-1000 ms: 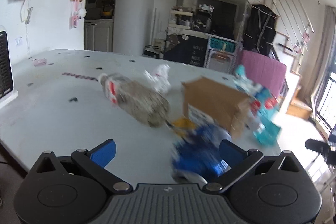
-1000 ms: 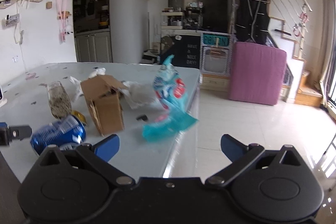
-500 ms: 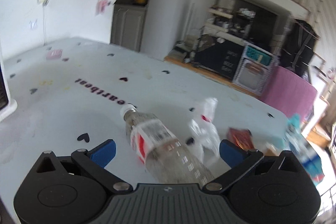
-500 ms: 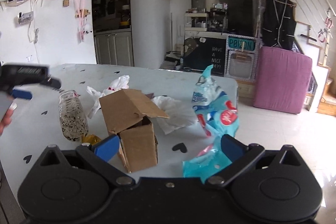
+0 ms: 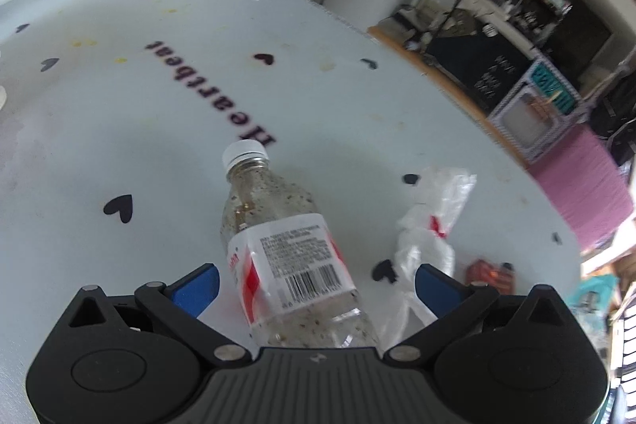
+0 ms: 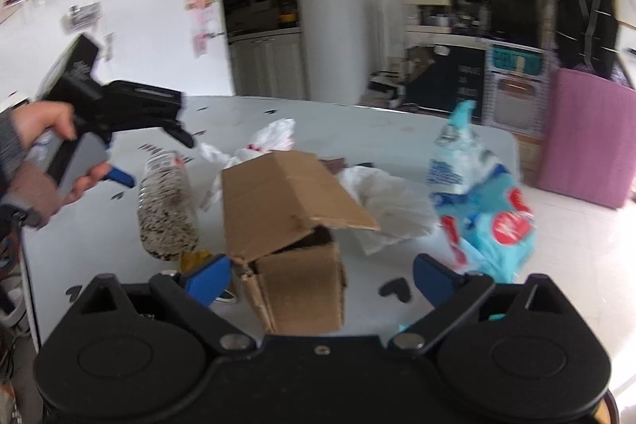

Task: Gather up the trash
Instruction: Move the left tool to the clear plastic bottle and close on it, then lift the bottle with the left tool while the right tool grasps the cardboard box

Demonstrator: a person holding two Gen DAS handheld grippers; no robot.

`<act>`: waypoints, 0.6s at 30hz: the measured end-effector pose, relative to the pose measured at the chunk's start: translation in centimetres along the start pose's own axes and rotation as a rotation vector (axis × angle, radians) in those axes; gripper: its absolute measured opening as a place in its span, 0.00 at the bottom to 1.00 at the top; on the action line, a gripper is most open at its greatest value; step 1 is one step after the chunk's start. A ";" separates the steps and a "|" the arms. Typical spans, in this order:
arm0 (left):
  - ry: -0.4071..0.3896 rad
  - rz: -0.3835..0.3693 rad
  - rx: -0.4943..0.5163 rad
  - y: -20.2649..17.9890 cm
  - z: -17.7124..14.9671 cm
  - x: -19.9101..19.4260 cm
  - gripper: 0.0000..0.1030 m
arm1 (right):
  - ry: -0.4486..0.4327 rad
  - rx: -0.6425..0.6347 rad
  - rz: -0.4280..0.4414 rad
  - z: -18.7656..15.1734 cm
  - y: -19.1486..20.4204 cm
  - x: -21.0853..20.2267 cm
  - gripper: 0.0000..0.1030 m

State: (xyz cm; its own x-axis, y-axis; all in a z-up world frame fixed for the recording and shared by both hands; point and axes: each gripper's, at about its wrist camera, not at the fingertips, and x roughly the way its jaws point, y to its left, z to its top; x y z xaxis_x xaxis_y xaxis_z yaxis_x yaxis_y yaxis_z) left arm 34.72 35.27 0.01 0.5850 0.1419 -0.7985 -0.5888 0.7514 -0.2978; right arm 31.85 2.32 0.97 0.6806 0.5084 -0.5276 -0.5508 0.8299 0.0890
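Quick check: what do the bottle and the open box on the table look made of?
Bottle: clear, glossy plastic, see-through walls, white screw cap, printed wrap label, dark specks inside. Box: plain brown cardboard, matte, with creased flaps and a torn edge.

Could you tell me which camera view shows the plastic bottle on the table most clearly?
The left wrist view: the plastic bottle lies full length, with white cap, label and barcode visible. The right wrist view shows only its speckled base end, foreshortened beside the cardboard box.
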 end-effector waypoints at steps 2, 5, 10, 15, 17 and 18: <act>0.003 0.034 0.014 -0.1 0.2 0.6 0.98 | 0.016 -0.017 0.036 0.1 0.1 0.7 0.94; 0.019 0.068 0.054 -0.4 0.4 1.2 0.80 | 0.038 -0.041 0.066 0.2 0.3 1.9 0.93; 0.037 0.032 0.133 0.4 0.5 0.7 0.70 | 0.057 -0.021 0.097 0.1 0.6 3.4 0.81; 0.068 0.004 0.377 1.0 -0.1 -0.7 0.69 | 0.073 -0.006 0.092 0.1 0.6 3.7 0.67; 0.088 0.003 0.496 1.2 -0.7 -1.5 0.69 | 0.066 -0.002 0.086 0.1 0.5 3.4 0.65; 0.105 -0.001 0.559 1.3 -1.2 -2.0 0.69 | 0.064 0.003 0.083 0.0 0.4 3.2 0.65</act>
State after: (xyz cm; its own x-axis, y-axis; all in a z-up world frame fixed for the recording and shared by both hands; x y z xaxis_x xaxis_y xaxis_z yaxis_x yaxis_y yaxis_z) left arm 32.09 35.19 0.53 0.5098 0.0980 -0.8547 -0.1867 0.9824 0.0013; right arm 33.84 4.30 -0.64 0.6005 0.5600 -0.5709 -0.6026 0.7862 0.1373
